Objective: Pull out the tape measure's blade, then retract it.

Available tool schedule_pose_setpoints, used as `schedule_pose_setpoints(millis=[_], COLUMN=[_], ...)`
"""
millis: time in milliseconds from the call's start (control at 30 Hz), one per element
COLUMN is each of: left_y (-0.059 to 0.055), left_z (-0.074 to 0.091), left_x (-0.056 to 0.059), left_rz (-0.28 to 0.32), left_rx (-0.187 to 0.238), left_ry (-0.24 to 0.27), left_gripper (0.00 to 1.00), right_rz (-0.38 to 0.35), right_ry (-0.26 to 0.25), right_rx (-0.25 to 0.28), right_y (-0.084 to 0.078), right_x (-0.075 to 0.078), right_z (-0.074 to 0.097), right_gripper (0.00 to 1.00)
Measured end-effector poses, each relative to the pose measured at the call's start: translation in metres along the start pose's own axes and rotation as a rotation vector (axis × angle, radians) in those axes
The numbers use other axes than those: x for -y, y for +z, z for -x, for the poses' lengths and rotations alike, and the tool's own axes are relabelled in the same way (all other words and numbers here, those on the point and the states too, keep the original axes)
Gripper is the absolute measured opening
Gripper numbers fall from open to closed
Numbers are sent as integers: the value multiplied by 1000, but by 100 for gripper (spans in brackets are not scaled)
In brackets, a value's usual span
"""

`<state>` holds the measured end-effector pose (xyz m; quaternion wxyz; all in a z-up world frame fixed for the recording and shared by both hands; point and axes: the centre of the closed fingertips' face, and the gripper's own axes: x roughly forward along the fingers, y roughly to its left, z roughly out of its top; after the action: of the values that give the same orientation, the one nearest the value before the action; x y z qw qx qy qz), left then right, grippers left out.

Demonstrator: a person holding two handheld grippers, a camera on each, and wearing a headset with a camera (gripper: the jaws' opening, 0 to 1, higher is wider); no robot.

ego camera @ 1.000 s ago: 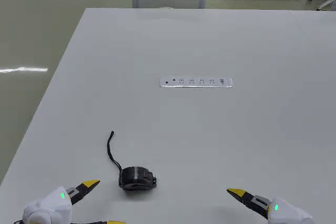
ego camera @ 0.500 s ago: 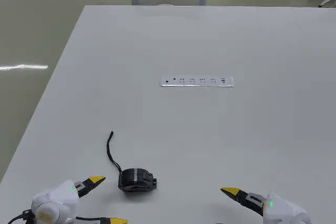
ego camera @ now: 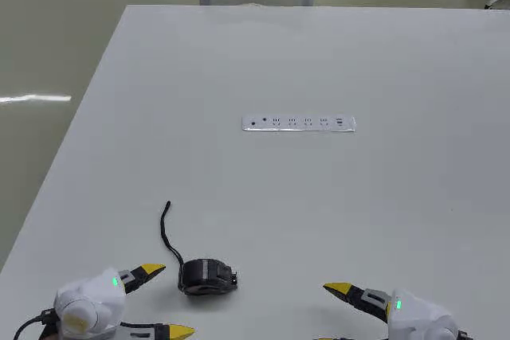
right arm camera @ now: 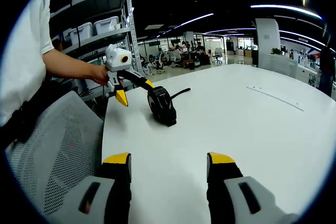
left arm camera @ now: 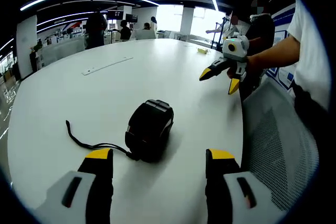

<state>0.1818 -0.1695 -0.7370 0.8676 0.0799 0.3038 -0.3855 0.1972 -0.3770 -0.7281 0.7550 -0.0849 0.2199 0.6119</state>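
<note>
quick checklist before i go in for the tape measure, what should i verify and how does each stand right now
1. Left gripper open: ok, jaws wide apart.
2. Tape measure lined up with the left gripper: ok; in the left gripper view it sits ahead between the jaws, untouched.
3. Strap clear of the grasp: not ok; in the left gripper view it runs close to one jaw tip.
4. Right gripper open and free: ok, jaws apart, holding nothing.
5. Blade end facing the right gripper: cannot tell; too small to make out on the dark case.
6. Room on the table to draw the blade out: ok, bare surface to the right of the case.
</note>
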Motion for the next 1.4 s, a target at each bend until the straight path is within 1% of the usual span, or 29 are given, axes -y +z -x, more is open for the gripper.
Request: schedule_pose_setpoints(millis=[100,200,333,633,800,900,1033,1400], left_y=[-1,0,-2,-1,1,2,3,3], left_z=[-3,-6,-9,-16,-20,-22,-25,-35], left_x=[-2,-2,-5,-9,-12,-14,-17,-17], left_rz=[-6,-13,-23,-34,-44,-53,-61,-92], left_rx=[-8,-13,-30,-37,-42,-42,-47,-70], left_ry=[-3,-8,-12,-26,-33,-36,-39,-69], left_gripper=[69,68,67,66,65,63,63,57], right_rz=[2,3,-3,-4,-1,-1,-1,-3], right_ry=[7,13,22,42,57,67,79,98], right_rx=[-1,-5,-2,-5,-6,-7,-11,-15], right_y=[1,1,2,5,8,8,8,9], right_x=[1,1,2,6,4,4,3,5], right_z=[-3,-5,-8,-19,-28,-33,-38,-47], right_gripper=[58,58,58,58,58,58,57,56])
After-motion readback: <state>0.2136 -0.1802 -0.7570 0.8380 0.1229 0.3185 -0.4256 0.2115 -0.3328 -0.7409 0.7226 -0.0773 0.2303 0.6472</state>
